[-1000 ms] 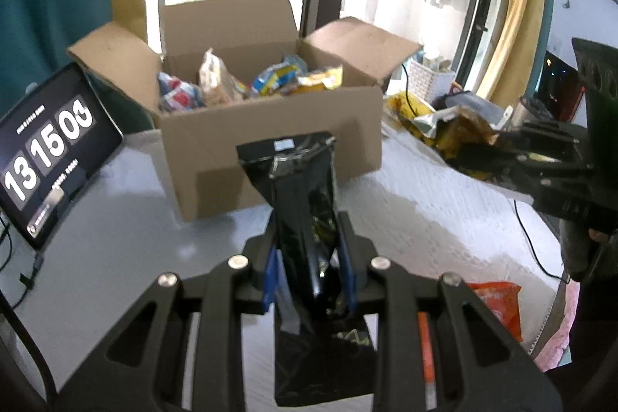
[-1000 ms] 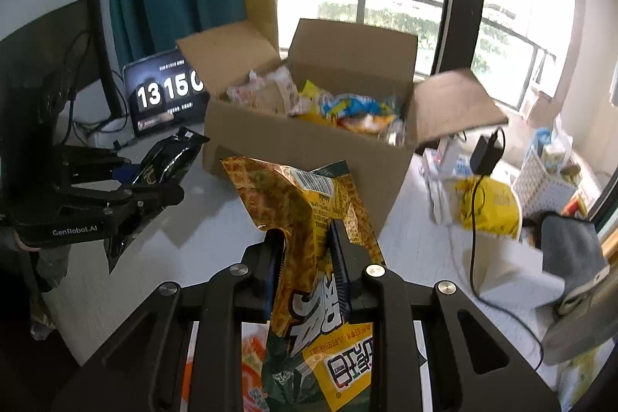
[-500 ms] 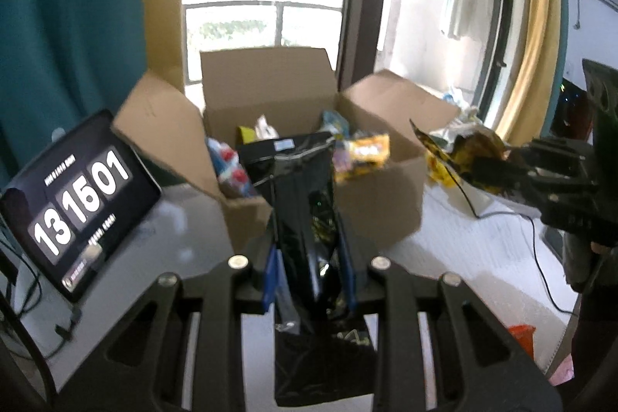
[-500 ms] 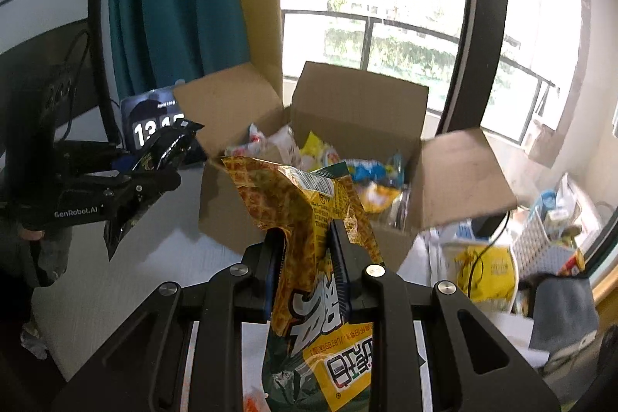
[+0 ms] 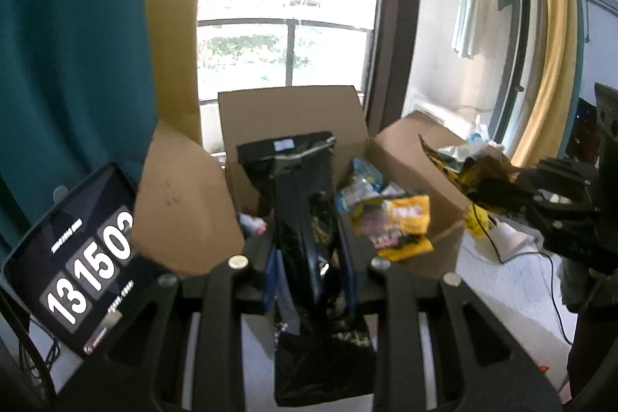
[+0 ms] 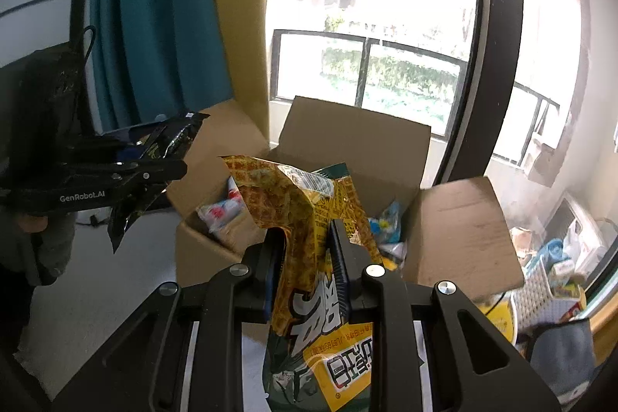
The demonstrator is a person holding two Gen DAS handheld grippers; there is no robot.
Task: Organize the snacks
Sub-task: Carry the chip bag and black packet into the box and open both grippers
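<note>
While clamping packets, both tongs (image 5: 309,257) tilt downward.

Counts, placed against the cardboard box (image 5: 417,250): 1 box, 4 flaps open. 2 grippers in front of it, each clamping 1 snack bag: left gripper (image 5: 309,273) on a black bag (image 5: 305,203), right gripper (image 6: 305,257) on a yellow-green bag (image 6: 309,215). Inside the box at least 4 loose packets, exact number unclear. 1 tablet clock (image 5: 73,265) left of the box. 1 white basket (image 6: 540,296) to its right.
</note>
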